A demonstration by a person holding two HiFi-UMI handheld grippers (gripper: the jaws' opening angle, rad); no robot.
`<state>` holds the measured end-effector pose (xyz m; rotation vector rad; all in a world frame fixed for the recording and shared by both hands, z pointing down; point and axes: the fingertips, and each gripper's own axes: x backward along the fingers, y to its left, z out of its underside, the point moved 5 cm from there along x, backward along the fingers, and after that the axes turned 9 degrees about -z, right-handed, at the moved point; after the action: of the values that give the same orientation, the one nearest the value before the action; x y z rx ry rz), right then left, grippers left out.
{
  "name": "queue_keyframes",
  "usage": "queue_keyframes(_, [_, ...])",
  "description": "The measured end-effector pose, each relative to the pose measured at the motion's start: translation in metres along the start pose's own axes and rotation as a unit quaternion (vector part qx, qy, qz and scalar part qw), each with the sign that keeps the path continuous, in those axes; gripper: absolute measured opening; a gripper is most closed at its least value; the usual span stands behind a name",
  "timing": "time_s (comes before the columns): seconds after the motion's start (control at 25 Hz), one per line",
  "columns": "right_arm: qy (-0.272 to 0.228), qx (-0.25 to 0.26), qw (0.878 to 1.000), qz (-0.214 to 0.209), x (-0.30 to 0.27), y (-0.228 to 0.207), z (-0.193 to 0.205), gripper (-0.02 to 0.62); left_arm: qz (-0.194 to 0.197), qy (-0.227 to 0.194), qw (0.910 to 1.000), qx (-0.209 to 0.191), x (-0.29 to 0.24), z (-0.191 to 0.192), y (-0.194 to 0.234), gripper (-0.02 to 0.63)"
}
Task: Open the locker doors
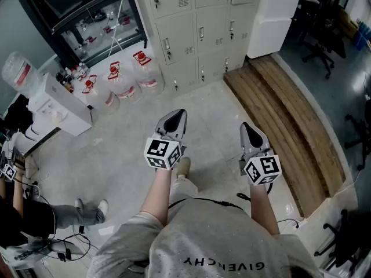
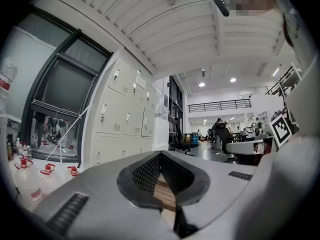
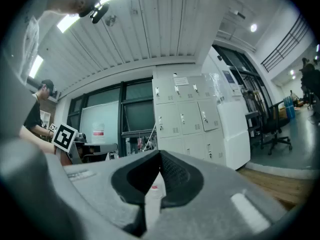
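Lockers (image 1: 197, 33): against far wall, doors all closed, well apart from both grippers | left gripper (image 1: 175, 118): jaws pressed together, holding nothing, lockers far ahead | right gripper (image 1: 250, 131): jaws pressed together, holding nothing, lockers far ahead

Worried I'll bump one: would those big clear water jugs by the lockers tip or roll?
The water jugs stand upright on broad bases, so a light nudge probably would not tip them. Their round sides suggest one would roll once down. They look like clear plastic; how full, hence how heavy, I cannot tell.
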<state>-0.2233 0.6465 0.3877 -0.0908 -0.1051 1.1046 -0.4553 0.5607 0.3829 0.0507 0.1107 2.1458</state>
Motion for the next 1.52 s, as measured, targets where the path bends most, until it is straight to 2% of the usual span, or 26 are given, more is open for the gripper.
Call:
queue_keyframes(0.4, [-0.001,0.007,0.997,0.070,-0.160,-0.072,0.004,0.002,0.066,0.008,0.9978,-0.005,-0.168,-0.012,0.107,-0.002])
queue_keyframes(0.76, [0.008,-0.002,0.993,0.120,-0.256,-0.107,0.021,0.002,0.127,0.030,0.9915,-0.002,-0.270,-0.005,0.168,-0.002])
queue_keyframes(0.96, [0.004,-0.004,0.992,0.125,-0.296,-0.124,0.026,0.002,0.151,0.033,0.9879,0.003,-0.313,0.002,0.188,-0.002])
queue_keyframes(1.16, [0.018,-0.013,0.990,0.138,-0.308,-0.154,0.022,0.002,0.161,0.043,0.9858,0.016,-0.353,0.006,0.191,-0.002])
queue_keyframes(1.32, [0.023,-0.016,0.989,0.148,-0.326,-0.189,0.028,0.002,0.165,0.046,0.9850,0.022,-0.391,0.012,0.193,-0.002])
queue_keyframes(1.52, [0.019,-0.018,0.991,0.133,-0.368,-0.252,0.025,0.002,0.159,0.039,0.9862,0.023,-0.454,0.012,0.192,-0.002])
